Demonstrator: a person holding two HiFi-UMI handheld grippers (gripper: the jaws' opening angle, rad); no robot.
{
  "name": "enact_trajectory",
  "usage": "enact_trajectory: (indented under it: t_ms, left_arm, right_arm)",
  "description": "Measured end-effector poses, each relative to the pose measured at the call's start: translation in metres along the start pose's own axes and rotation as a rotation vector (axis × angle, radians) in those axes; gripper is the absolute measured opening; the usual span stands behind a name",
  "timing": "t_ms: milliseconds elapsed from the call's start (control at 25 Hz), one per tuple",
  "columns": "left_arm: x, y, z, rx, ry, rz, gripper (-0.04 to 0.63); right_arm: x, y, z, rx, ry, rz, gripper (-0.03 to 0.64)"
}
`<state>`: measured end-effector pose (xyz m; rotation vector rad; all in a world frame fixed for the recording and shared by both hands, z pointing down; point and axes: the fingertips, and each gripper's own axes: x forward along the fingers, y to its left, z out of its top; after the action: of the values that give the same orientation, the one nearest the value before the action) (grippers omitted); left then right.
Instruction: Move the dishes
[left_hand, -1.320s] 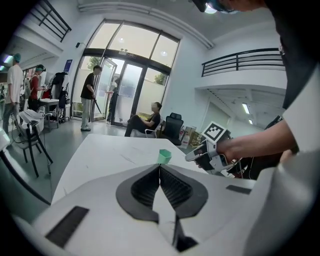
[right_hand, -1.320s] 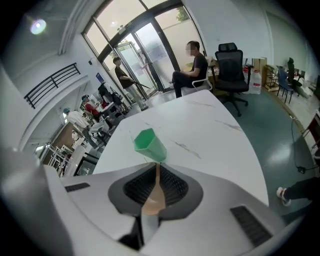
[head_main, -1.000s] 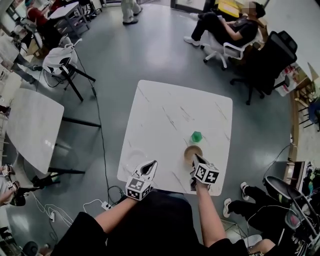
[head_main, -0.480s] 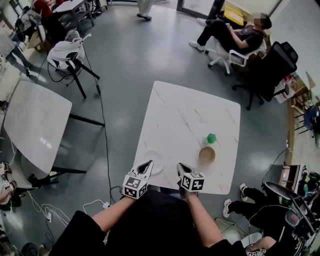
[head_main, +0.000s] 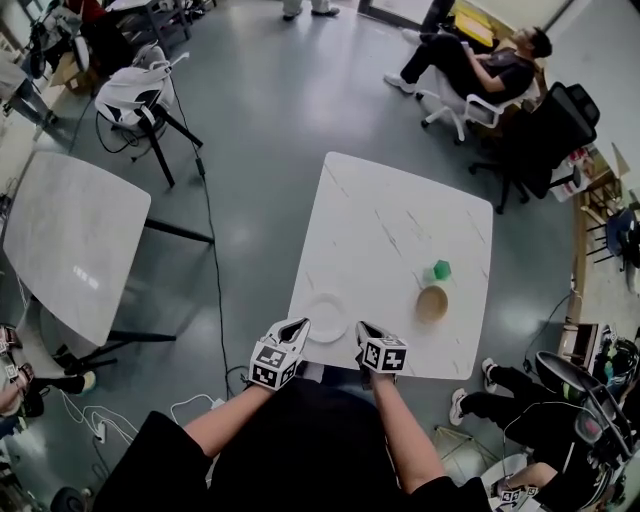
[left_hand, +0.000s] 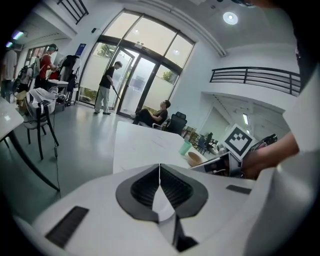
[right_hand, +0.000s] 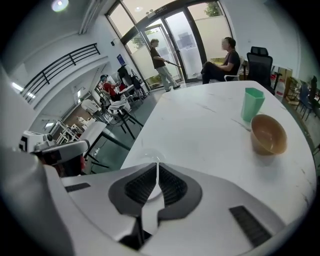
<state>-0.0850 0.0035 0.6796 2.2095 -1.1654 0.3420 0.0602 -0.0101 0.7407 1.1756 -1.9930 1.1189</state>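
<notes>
A white plate lies near the front left corner of the white marble table. A brown bowl and a green cup stand to its right. My left gripper is shut and empty at the plate's left edge. My right gripper is shut and empty at the plate's right edge. In the right gripper view the plate's rim shows just past the closed tips, with the bowl and cup farther right. The left gripper view shows its closed tips, the bowl and the cup.
A second white table stands to the left. A chair with a white bag is at the back left. A seated person and a black office chair are beyond the table. Cables run over the grey floor.
Both grippers have moved left along the table's front edge. The right one left the bowl and now sits by the plate's right side; the left one went to the plate's left.
</notes>
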Motion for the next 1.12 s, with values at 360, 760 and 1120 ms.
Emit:
enact_trajectory:
  t_ms: [360, 760, 1120]
  left_arm:
    - [0.03, 0.022, -0.05, -0.03, 0.181, -0.057, 0.118]
    - [0.063, 0.045, -0.095, 0.015, 0.375, -0.081, 0.172]
    - [0.065, 0.058, -0.112, -0.071, 0.464, -0.089, 0.172]
  right_arm:
    - [0.038, -0.012, -0.033, 0.05, 0.107, 0.022, 0.071]
    - [0.061, -0.017, -0.041, 0.105, 0.167, 0.013, 0.094]
    - [0.067, -0.016, -0.043, 0.118, 0.179, 0.01, 0.094]
